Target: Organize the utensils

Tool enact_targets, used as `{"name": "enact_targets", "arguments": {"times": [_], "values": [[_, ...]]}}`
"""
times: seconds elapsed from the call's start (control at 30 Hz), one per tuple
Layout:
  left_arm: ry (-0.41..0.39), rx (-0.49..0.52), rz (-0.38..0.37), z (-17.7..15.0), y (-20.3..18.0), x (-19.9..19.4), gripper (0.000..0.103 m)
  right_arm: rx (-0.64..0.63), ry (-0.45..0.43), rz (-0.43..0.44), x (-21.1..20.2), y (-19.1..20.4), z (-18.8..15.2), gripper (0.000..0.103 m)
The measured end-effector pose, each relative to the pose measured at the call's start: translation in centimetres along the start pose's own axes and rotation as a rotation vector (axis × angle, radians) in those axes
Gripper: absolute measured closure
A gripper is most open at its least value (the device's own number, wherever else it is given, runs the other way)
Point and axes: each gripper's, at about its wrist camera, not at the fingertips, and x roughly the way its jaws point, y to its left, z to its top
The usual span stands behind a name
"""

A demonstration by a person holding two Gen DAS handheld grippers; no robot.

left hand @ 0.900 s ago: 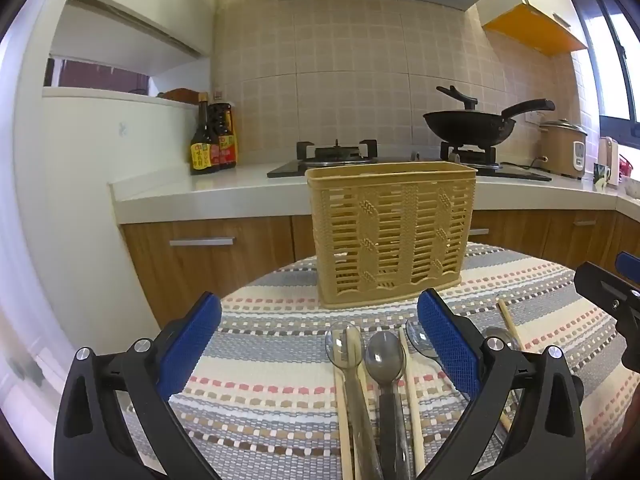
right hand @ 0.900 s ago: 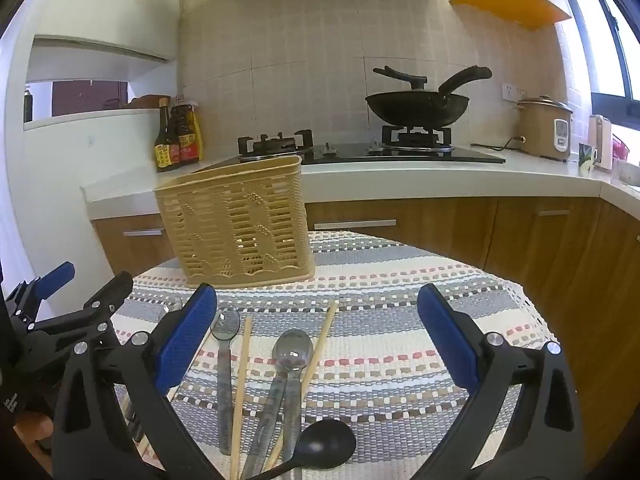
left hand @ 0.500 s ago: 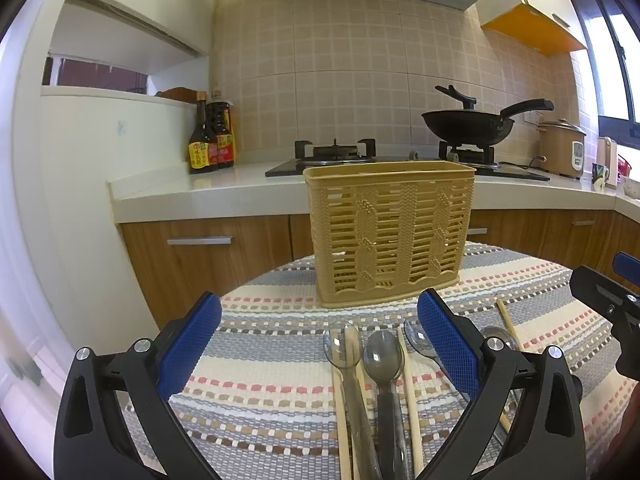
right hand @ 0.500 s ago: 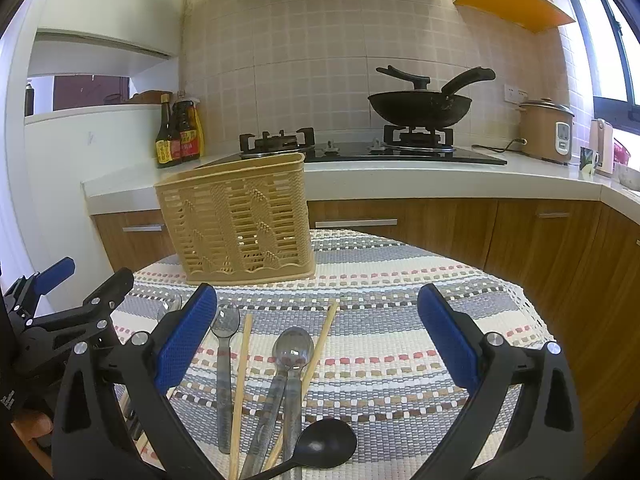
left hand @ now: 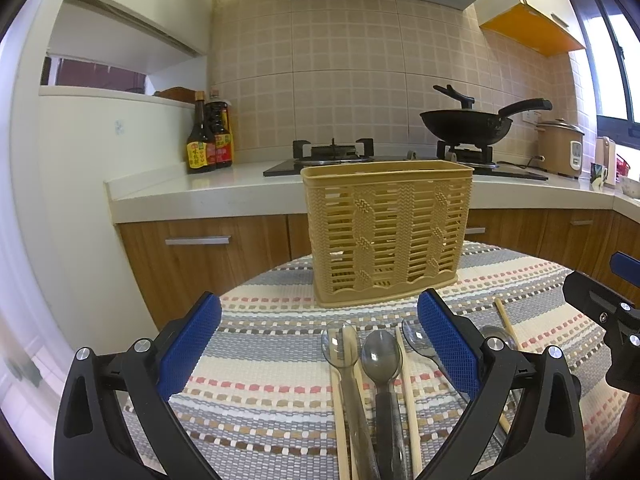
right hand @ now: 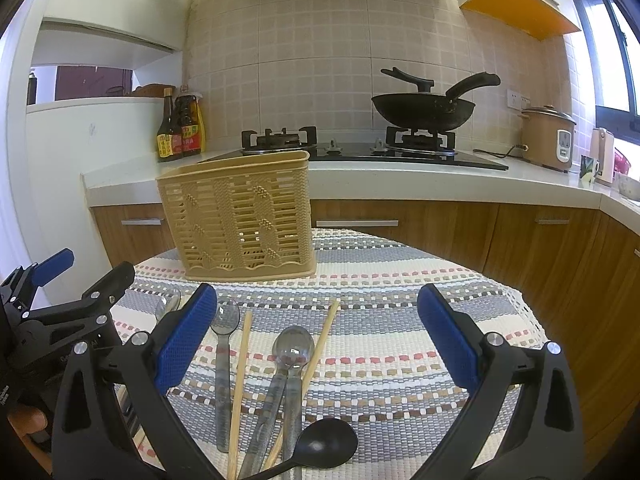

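Note:
A tan slotted utensil basket (left hand: 386, 232) (right hand: 240, 220) stands upright at the far side of a round table with a striped woven cloth (left hand: 272, 364). Before it lie several clear plastic spoons (left hand: 380, 356) (right hand: 292, 346), wooden chopsticks (left hand: 406, 384) (right hand: 240, 364) and a black spoon (right hand: 326, 442). My left gripper (left hand: 318, 350) hovers open above the near ends of the utensils, nothing between its blue pads. Wide open too, my right gripper (right hand: 316, 346) hangs over the spoons and chopsticks, holding nothing. The left gripper (right hand: 64, 312) also shows at the left edge of the right wrist view.
Behind the table runs a white kitchen counter (left hand: 208, 192) with wooden cabinets, sauce bottles (left hand: 208, 140), a gas hob with a black wok (left hand: 468, 126) and a rice cooker (right hand: 548, 138). The cloth's right half (right hand: 440, 320) bears no utensils.
Both views have shifted only slightly; the basket sits a touch further left in the left wrist view. Both grippers stay open and the utensils lie as before.

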Motion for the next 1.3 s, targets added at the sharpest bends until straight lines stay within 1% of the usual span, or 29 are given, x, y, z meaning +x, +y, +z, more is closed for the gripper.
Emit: {"name": "enact_targets", "arguments": {"times": [0.47, 0.63, 0.67, 0.7, 0.73, 0.77, 0.8, 0.87, 0.97, 1.0, 1.03, 1.07, 1.1, 1.17, 1.23, 1.3], "values": [[0.0, 0.0, 0.0, 0.0, 0.0, 0.0, 0.008, 0.012, 0.005, -0.003, 0.1, 0.0, -0.1, 0.007], [0.008, -0.011, -0.009, 0.0, 0.3, 0.1, 0.008, 0.015, 0.027, -0.042, 0.4, -0.3, -0.1, 0.007], [0.019, -0.027, -0.014, 0.1, 0.7, 0.3, 0.008, 0.025, 0.037, -0.072, 0.6, -0.6, 0.0, 0.007], [0.043, -0.067, -0.028, 0.3, 1.6, 0.5, 0.008, 0.033, 0.057, -0.091, 0.8, -0.7, 0.2, 0.007], [0.061, -0.095, -0.046, 0.5, 2.4, 0.7, 0.008, 0.041, 0.101, -0.099, 1.2, -1.0, 0.5, 0.007], [0.101, -0.135, -0.089, 1.0, 3.6, 1.1, 0.008, 0.055, 0.138, -0.095, 1.6, -1.5, 1.0, 0.007], [0.139, -0.154, -0.117, 1.3, 4.5, 1.6, 0.008, 0.063, 0.134, -0.094, 1.8, -1.8, 1.3, 0.007], [0.202, -0.171, -0.16, 1.9, 5.9, 2.3, 0.008, 0.06, 0.189, -0.086, 2.7, -2.5, 2.3, 0.007], [0.338, -0.182, -0.256, 2.4, 7.2, 4.2, 0.012, 0.03, 0.256, -0.059, 3.6, -2.6, 3.4, 0.007], [0.405, -0.194, -0.292, 2.3, 7.5, 5.1, 0.018, 0.041, 0.288, -0.036, 4.1, -2.7, 3.8, 0.008], [0.446, -0.197, -0.311, 2.1, 7.6, 5.7, 0.024, 0.014, 0.328, -0.036, 4.4, -2.4, 4.0, 0.013], [0.501, -0.202, -0.338, 1.7, 7.6, 6.5, 0.027, -0.005, 0.367, -0.027, 4.9, -2.2, 4.2, 0.02], [0.532, -0.203, -0.354, 1.4, 7.6, 7.0, 0.031, -0.025, 0.398, -0.026, 5.2, -1.8, 4.2, 0.023], [0.596, -0.2, -0.378, 0.5, 7.4, 8.0, 0.039, -0.042, 0.487, 0.002, 6.4, -1.5, 4.1, 0.041], [0.644, -0.203, -0.4, -0.2, 6.9, 8.6, 0.047, -0.043, 0.572, 0.023, 7.2, -1.1, 3.9, 0.046], [0.665, -0.194, -0.43, -0.4, 6.2, 8.7, 0.049, -0.032, 0.63, 0.056, 7.9, -1.1, 3.4, 0.054]]}}
